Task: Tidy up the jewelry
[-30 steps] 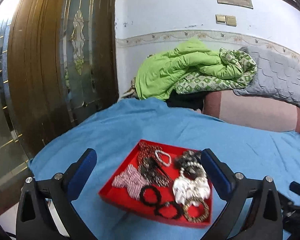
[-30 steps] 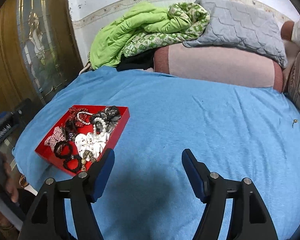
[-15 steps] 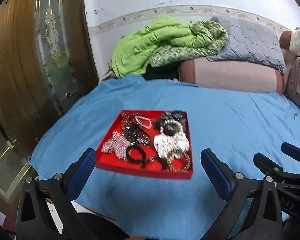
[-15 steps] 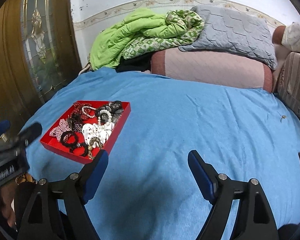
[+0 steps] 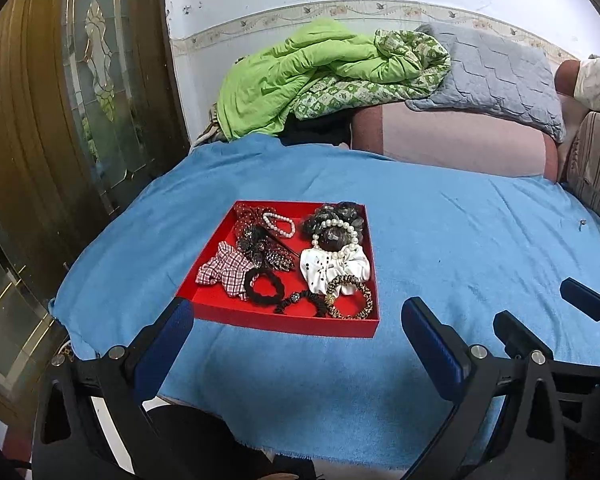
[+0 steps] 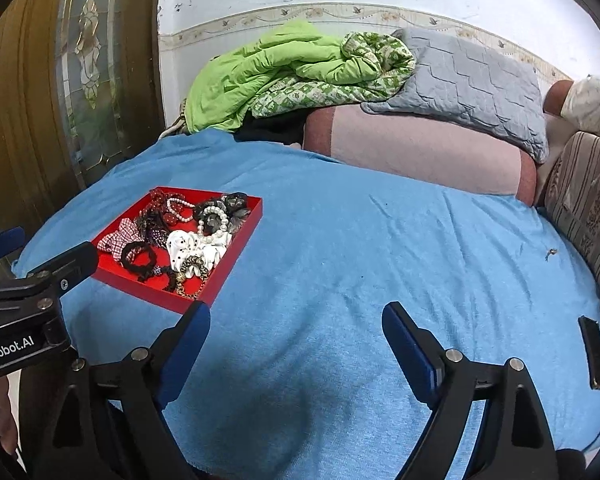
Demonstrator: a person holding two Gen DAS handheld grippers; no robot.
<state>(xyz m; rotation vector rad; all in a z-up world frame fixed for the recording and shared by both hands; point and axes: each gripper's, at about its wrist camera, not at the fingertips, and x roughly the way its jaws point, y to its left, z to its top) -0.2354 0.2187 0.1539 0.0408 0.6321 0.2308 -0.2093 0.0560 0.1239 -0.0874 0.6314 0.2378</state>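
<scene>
Tray point(image 5: 236, 312), red, lies on the blue cloth point(image 5: 460, 240), full of jewelry point(image 5: 332, 240), maybe hair ties too. Left tool point(image 5: 296, 328) stands wide open and empty just before it. Right tool point(image 6: 296, 336) is opening, nothing between its jaws.

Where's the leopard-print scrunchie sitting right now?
In the left wrist view, the leopard-print scrunchie lies in the red tray's near right corner, just below the white scrunchie.
</scene>
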